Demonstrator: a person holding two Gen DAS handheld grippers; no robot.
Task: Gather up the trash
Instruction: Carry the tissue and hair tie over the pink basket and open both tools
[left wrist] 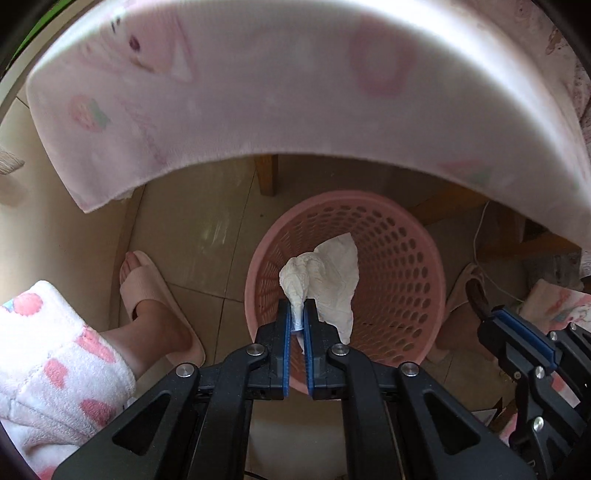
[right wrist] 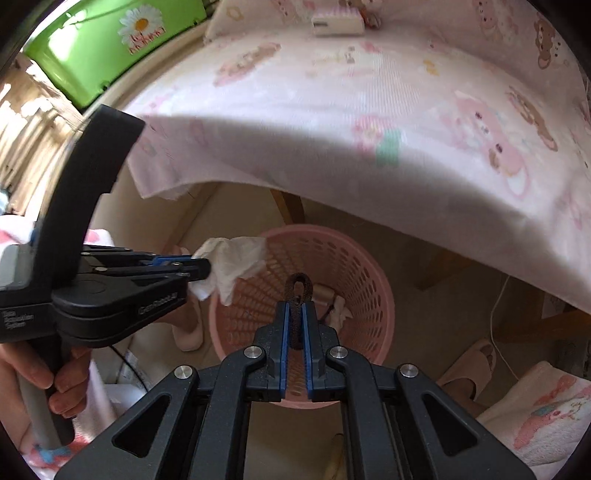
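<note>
- Black left tongs [left wrist: 297, 301] with blue-lined fingers fill the bottom of the left wrist view, clenched on a crumpled white paper tissue [left wrist: 325, 275] that fans out past their tips.
- That tissue hangs over the mouth of a round pink plastic basket with perforated walls [left wrist: 406, 266], which stands on the beige tiled floor [left wrist: 207, 236].
- Beside the basket on the left, a foot in a pale pink slipper [left wrist: 155, 295] rests on the tiles, next to a white fleece garment with pink spots [left wrist: 55, 350].
- A pink printed cloth [left wrist: 258, 92] overhangs the upper part of this view, with a wooden leg [left wrist: 267, 175] under it.
- At the right edge, the right tongs [left wrist: 487, 308] show with a dark strip at their tip.
- Right wrist view: the right tongs [right wrist: 298, 304] are clenched on a dark brown looped band [right wrist: 298, 291], its loop standing up beyond the tips, above the basket opening [right wrist: 362, 280].
- Some pale scraps [right wrist: 338, 308] lie at the basket bottom.
- From the left, the left tongs [right wrist: 207, 267], carried by a hand [right wrist: 64, 380] on a grey handle, hold the tissue [right wrist: 232, 260] at the basket's near-left rim.
- The cloth [right wrist: 332, 110] covers the bench above; a small white box [right wrist: 338, 24] lies on it, and a green box with a daisy [right wrist: 110, 44] sits beyond.
</note>
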